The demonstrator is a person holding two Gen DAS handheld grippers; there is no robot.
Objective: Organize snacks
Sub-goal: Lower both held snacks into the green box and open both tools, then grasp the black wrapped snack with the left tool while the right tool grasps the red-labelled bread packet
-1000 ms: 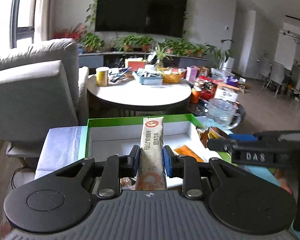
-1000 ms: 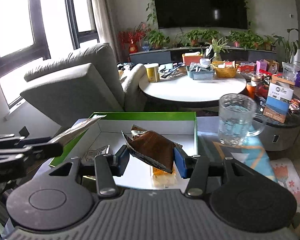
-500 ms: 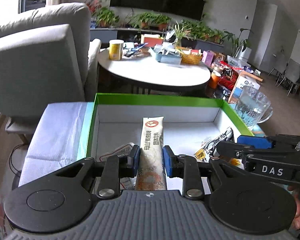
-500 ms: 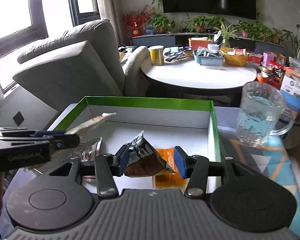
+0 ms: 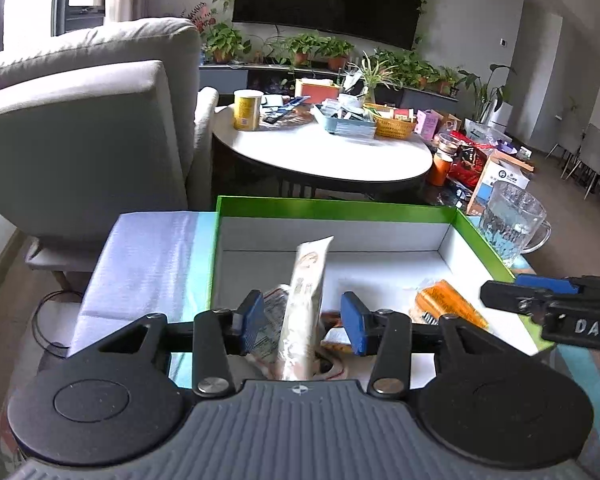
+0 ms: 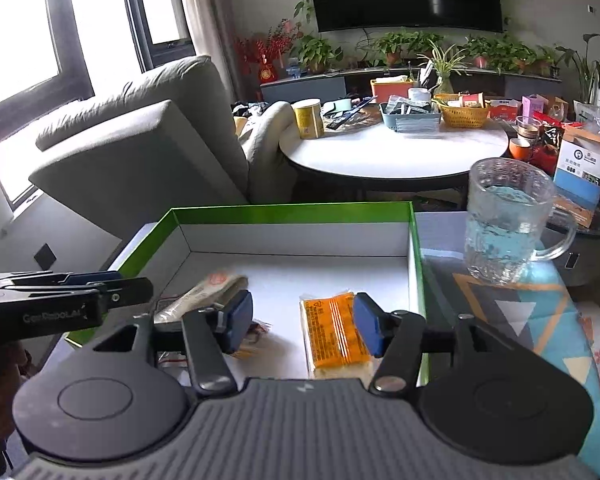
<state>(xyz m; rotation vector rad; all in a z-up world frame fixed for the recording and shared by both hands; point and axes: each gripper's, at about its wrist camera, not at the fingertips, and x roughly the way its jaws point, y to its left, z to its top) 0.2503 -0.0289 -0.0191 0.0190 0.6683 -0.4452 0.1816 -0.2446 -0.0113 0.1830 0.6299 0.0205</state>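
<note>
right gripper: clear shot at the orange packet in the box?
Probably yes. The right gripper is open and hangs right over the orange packet, which lies flat on the floor of the green box with nothing on top.

The green-rimmed box (image 6: 292, 213) looks like matt white card inside. The orange packet (image 6: 334, 330) is glossy film, and the mug (image 6: 504, 226) is clear textured glass. The cream sachet (image 5: 305, 300) seems to be smooth plastic, though it is blurred.

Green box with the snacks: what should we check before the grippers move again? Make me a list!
1. Left gripper jaws apart: ok.
2. Cream stick packet touching neither jaw: ok.
3. Cream stick packet lying flat in the green box: cannot tell.
4. Right gripper jaws apart, holding nothing: ok.
5. Orange packet inside the green box: ok.
6. Glass mug of water well away from the box: not ok, it stands close beside it.
</note>
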